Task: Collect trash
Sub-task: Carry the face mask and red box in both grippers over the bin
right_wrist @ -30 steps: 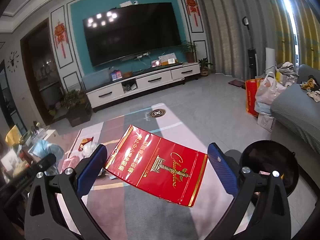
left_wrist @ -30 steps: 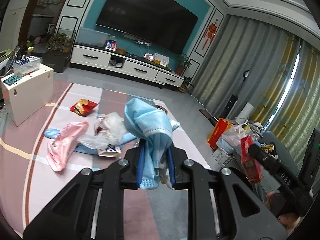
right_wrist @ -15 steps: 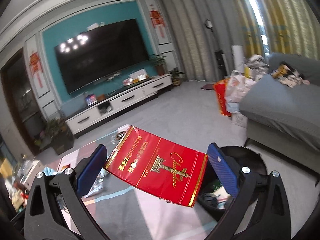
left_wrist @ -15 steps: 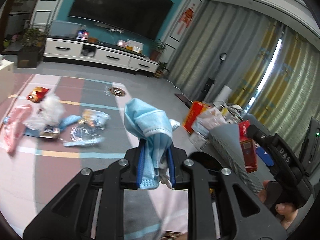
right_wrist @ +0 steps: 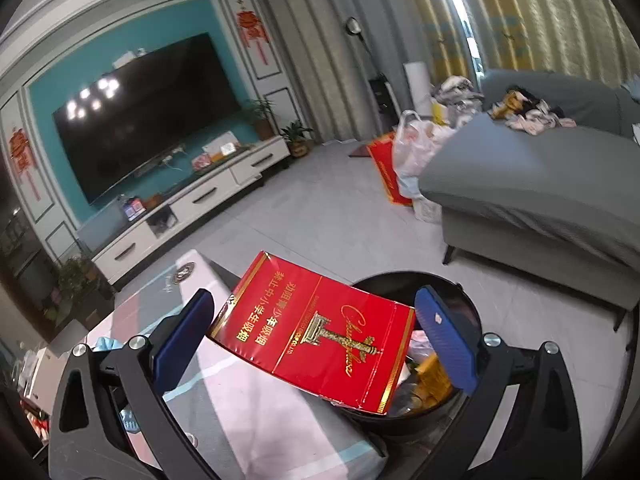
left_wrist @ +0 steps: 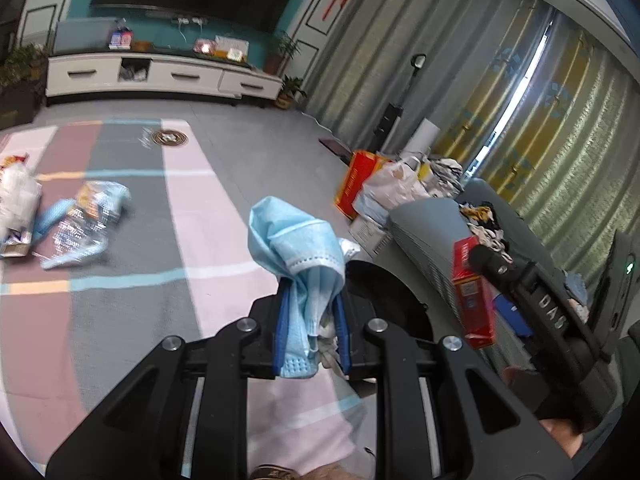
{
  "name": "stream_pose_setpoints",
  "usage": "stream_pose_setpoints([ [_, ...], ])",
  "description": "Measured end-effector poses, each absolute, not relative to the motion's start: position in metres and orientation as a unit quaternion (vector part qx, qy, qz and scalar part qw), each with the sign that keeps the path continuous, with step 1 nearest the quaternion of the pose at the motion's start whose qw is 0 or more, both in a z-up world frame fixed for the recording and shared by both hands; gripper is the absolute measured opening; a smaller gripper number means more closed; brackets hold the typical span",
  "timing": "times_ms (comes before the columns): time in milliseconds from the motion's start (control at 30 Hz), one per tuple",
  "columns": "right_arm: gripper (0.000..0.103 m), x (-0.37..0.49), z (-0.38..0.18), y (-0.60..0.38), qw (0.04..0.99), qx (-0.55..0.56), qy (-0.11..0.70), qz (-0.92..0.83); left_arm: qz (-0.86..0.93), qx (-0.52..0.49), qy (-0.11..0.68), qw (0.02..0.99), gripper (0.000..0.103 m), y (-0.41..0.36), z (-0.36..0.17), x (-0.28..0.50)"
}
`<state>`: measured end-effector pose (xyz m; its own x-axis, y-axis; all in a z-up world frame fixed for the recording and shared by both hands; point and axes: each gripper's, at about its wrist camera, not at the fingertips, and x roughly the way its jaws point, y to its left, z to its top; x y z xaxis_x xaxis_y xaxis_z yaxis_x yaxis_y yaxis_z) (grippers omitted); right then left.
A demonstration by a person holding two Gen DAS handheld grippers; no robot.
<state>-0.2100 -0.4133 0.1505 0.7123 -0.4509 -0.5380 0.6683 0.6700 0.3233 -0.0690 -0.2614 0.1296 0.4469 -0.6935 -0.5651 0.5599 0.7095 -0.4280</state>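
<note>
My left gripper is shut on a crumpled light-blue face mask, which sticks up between its blue pads. Just behind the mask shows the rim of a black round bin. My right gripper is shut on a flat red carton with gold print, held across its width between the pads. The carton hangs over the near left part of the black bin, which holds some litter. In the left wrist view the same red carton appears edge-on at the right.
Loose wrappers and plastic bags lie on the striped rug at the left. A grey sofa stands right of the bin, with a red bag and white bags beside it. A white TV cabinet lines the far wall.
Both views have swung right, away from the litter pile and toward the sofa. The black bin has come in under the carton and behind the mask. Both grips are unchanged.
</note>
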Motion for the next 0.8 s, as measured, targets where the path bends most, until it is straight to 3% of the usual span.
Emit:
stream_pose_setpoints([
  [800, 0.098, -0.237, 0.105, -0.473, 0.835, 0.343, 0.234, -0.362, -0.411, -0.037, 0.441, 0.797, 0.021, -0.361, 0.084, -0.069],
])
